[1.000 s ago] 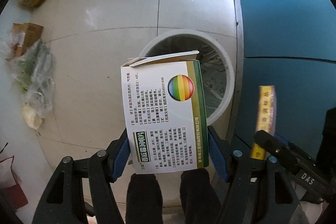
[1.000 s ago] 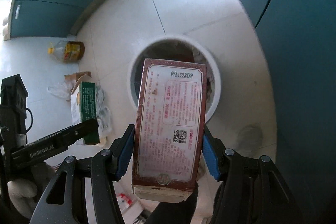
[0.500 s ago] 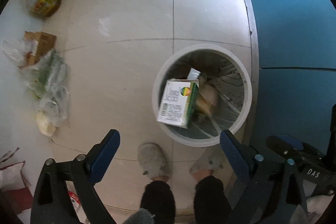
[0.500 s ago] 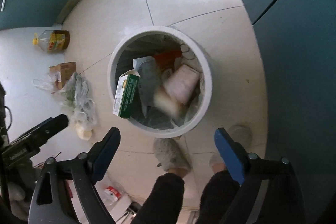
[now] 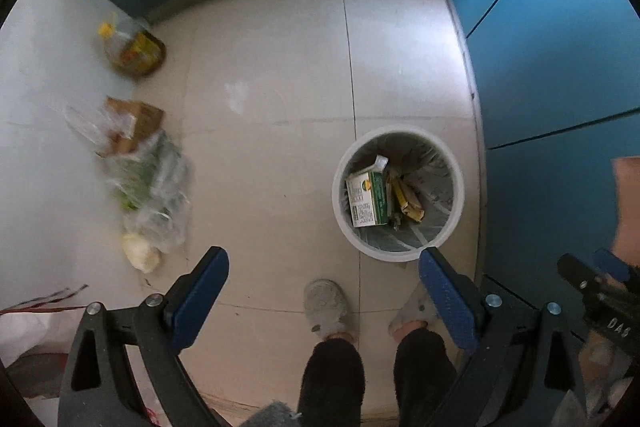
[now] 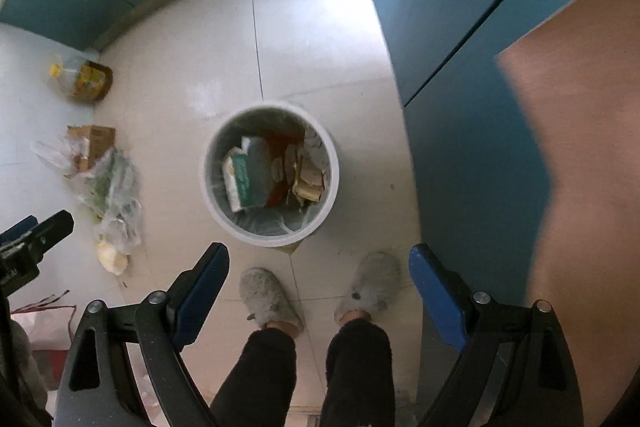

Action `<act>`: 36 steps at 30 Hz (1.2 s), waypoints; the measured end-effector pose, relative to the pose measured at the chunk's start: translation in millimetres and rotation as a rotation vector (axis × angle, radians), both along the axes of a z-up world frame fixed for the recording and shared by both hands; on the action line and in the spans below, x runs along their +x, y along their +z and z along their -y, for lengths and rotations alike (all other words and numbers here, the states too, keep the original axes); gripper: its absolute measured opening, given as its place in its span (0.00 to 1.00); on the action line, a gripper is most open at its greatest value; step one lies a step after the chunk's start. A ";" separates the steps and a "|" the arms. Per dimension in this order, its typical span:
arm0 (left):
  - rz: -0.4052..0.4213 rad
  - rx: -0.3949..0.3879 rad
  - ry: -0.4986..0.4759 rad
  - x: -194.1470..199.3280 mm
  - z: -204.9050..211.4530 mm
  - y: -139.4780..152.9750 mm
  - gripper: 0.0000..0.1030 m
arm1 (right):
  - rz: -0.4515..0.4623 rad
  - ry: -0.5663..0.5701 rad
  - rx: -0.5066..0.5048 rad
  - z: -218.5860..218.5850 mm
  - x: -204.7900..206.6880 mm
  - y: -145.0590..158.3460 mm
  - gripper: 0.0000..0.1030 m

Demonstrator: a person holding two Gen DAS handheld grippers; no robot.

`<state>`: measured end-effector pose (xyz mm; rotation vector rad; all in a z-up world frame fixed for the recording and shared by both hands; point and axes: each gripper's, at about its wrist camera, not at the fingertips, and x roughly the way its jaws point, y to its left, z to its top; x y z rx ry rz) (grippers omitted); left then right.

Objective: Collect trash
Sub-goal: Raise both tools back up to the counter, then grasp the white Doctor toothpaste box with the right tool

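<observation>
Below both downward-pointing grippers, the white bin [image 5: 398,193] stands on the tiled floor beside the blue cabinets, near the person's slippers. It holds the green-and-white box [image 5: 368,199], so the left gripper [image 5: 322,277] and right gripper [image 6: 318,273] both gape wide with nothing between their jaws, free for the bagged litter [image 5: 148,183] far left.

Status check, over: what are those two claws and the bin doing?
Left gripper and right gripper open, empty. Green-white box in trash bin. Nothing blocking.
</observation>
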<state>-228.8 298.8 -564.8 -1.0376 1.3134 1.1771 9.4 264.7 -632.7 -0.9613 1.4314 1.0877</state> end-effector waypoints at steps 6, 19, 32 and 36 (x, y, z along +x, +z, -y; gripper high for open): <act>0.010 0.139 -0.038 17.4 14.9 131.6 0.94 | -0.044 -0.076 0.140 8.6 25.9 143.0 0.90; 0.049 0.384 -0.295 189.5 7.5 294.2 1.00 | -0.013 -0.526 0.370 73.0 217.6 346.7 0.91; -0.093 0.430 -0.553 440.1 18.2 267.8 1.00 | 0.166 -1.136 0.279 213.0 483.0 323.0 0.91; -0.054 0.323 -0.652 493.4 39.7 250.4 1.00 | 0.109 -1.163 0.225 202.8 512.5 282.2 0.91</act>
